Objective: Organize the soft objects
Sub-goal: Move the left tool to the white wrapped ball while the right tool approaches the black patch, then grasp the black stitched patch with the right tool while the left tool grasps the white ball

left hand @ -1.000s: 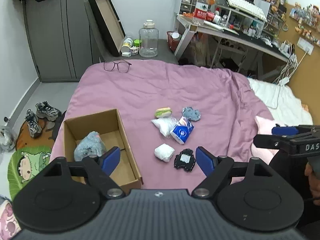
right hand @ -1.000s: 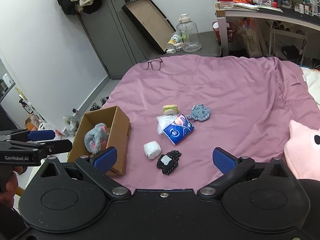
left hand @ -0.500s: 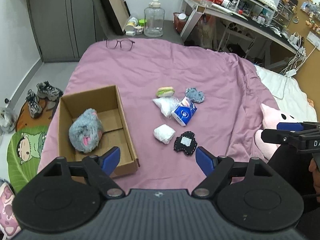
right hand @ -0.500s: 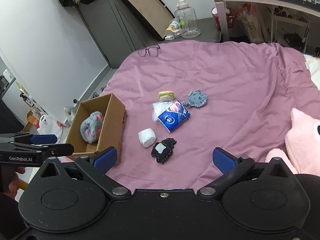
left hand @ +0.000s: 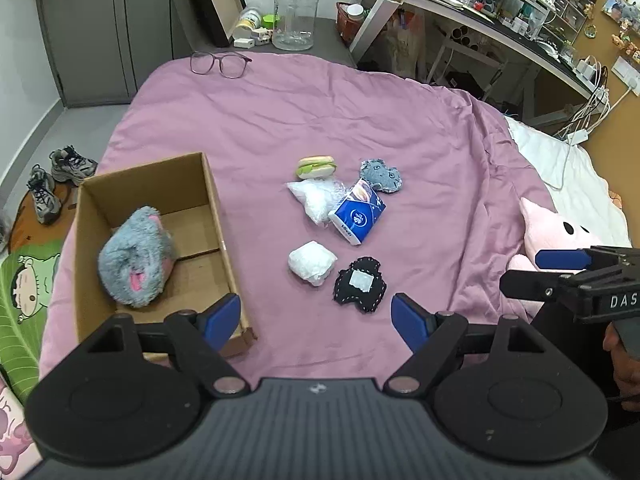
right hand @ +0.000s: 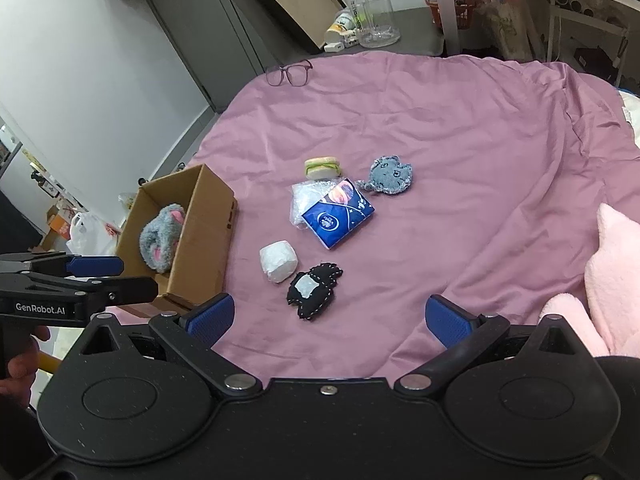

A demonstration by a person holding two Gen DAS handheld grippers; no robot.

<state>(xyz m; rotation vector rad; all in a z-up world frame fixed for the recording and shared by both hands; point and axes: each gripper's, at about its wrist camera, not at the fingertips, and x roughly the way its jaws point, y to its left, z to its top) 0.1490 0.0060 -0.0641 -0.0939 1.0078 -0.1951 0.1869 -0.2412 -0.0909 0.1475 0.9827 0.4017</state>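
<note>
Pink bedspread (left hand: 280, 120) with soft toys; left gripper (left hand: 316, 316) and right gripper (right hand: 330, 318) both agape, empty.

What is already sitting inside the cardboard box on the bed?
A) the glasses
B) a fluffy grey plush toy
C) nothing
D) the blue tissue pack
B: a fluffy grey plush toy lies in the cardboard box; the other small things are out on the purple cover.
</note>
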